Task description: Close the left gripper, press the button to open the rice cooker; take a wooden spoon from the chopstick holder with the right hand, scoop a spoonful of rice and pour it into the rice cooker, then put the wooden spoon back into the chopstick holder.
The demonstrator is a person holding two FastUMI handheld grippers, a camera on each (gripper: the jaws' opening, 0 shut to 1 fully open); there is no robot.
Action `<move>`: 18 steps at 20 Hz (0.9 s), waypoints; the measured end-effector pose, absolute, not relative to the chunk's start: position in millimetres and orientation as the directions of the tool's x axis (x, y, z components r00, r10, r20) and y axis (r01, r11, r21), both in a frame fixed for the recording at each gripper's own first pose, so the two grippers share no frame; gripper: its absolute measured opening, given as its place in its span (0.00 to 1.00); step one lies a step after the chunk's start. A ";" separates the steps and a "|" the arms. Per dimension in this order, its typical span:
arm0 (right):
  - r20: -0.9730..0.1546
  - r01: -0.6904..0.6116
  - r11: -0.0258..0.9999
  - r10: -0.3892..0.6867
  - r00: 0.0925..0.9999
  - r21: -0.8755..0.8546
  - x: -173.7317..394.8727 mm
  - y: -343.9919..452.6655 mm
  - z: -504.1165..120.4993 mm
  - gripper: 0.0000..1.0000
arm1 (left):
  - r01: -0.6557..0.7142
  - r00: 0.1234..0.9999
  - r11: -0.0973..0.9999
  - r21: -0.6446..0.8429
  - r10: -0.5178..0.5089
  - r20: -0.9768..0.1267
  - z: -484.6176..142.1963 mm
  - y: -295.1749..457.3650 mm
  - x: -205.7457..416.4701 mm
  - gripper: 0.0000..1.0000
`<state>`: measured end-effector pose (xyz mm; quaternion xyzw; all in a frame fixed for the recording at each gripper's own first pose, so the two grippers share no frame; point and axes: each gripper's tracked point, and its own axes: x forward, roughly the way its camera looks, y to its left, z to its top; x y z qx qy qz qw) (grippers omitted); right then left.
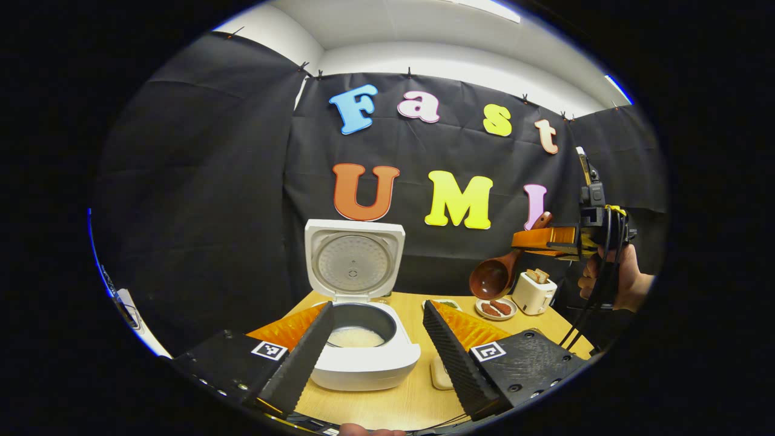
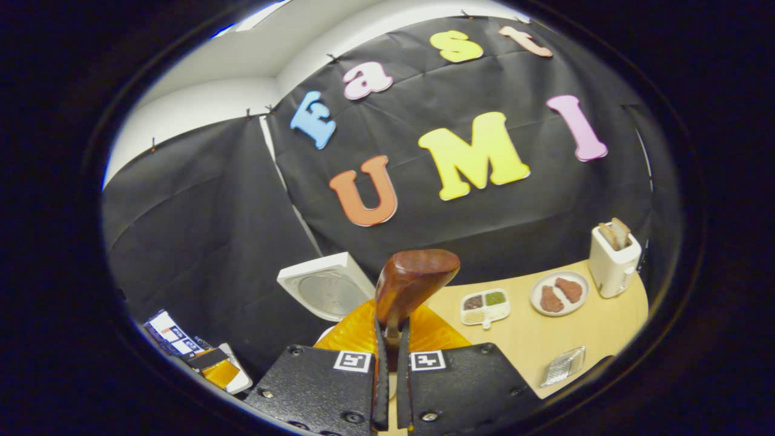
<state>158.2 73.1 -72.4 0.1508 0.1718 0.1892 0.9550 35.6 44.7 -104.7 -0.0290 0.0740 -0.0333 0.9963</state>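
On the bench (image 1: 387, 406), the cooker (image 1: 363, 354) stands open, lid upright, rice in its pot. The left hand-held gripper (image 1: 378, 351) hovers before it, fingers spread. Right of the cooker and raised above the bench, the right hand-held gripper (image 2: 387, 357) pinches the spoon (image 2: 412, 284) by its handle, with the toaster (image 1: 533, 292) beyond.

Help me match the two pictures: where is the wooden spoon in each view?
Left gripper view: spoon at right, held up by the right gripper above the table.
Right gripper view: spoon at centre bottom, between that gripper's fingers.
Shared landmark: the toaster.
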 end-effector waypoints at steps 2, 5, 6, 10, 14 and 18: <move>-0.287 -0.250 0.902 0.359 0.888 0.353 152.1 33.7 -77.2 0.11 | 0.089 0.984 0.994 -0.064 -0.098 -0.149 -104.5 29.4 41.8 0.95; -0.314 -0.155 0.924 0.272 0.910 0.350 147.2 -23.6 -86.8 0.10 | 0.116 0.978 0.990 -0.077 -0.128 -0.162 -104.9 10.9 51.2 0.95; -0.321 -0.125 0.929 0.244 0.915 0.348 147.1 -40.4 -92.3 0.11 | 0.116 0.978 0.990 -0.076 -0.127 -0.166 -104.7 7.9 53.9 0.95; -0.372 -0.019 0.941 0.152 0.916 0.337 146.7 -100.4 -121.4 0.10 | 0.106 0.979 0.991 -0.080 -0.118 -0.165 -98.5 -0.6 70.4 0.94; -0.414 0.038 0.964 0.077 0.907 0.262 153.4 -141.0 -160.0 0.10 | 0.083 0.979 0.993 -0.079 -0.096 -0.178 -95.5 -8.4 80.4 0.94; -0.465 0.061 0.980 0.035 0.884 0.190 156.8 -165.7 -205.9 0.11 | 0.074 0.974 0.995 -0.064 -0.086 -0.208 -94.3 -19.2 89.3 0.94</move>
